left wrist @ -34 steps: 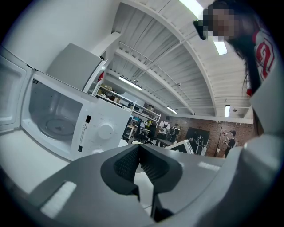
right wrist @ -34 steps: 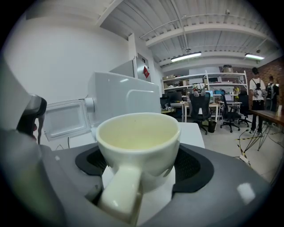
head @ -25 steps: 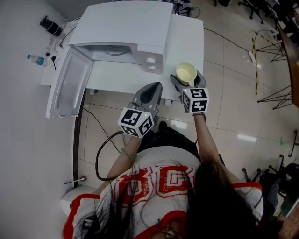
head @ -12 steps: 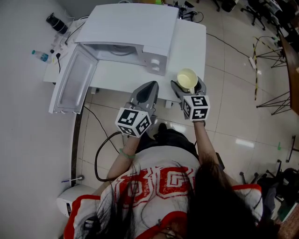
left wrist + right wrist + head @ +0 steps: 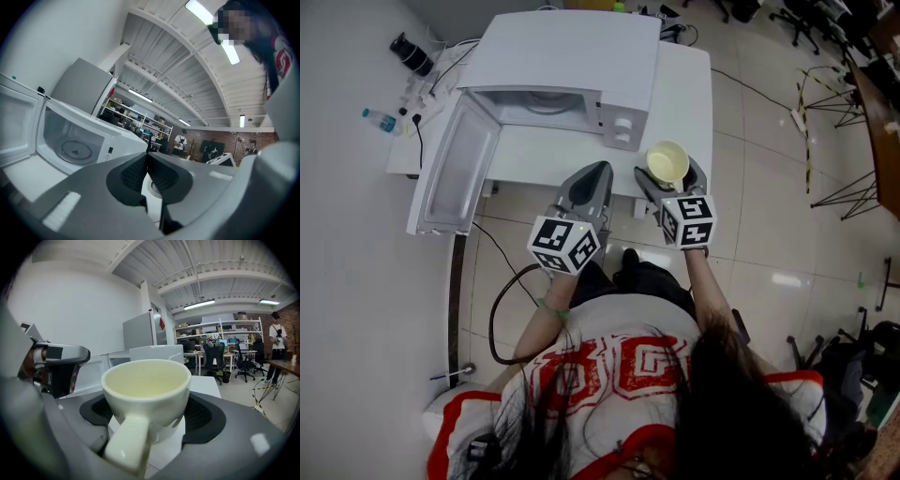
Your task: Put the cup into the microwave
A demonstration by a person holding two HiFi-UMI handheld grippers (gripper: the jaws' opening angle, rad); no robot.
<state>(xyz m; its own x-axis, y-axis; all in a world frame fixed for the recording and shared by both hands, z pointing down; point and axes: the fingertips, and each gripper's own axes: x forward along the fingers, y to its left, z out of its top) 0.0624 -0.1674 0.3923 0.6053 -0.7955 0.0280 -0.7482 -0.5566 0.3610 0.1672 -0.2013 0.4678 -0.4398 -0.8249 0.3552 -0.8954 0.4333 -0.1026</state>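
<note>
The right gripper (image 5: 669, 178) is closed on a pale yellow cup (image 5: 667, 161) at the desk's (image 5: 680, 84) near right corner, just right of the white microwave (image 5: 562, 56) — jaws pressed to the cup's sides, handle pointing back toward the person. The microwave's door (image 5: 455, 164) stands wide open at the left. The left gripper (image 5: 592, 183) is at the desk's near edge, jaws together and holding nothing.

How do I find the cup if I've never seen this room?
Find the big white microwave with its door open on the white table. To its right, near the table's front edge, the right gripper holds the cup between its jaws. It is the only small, round, pale yellow thing there, with a handle.
</note>
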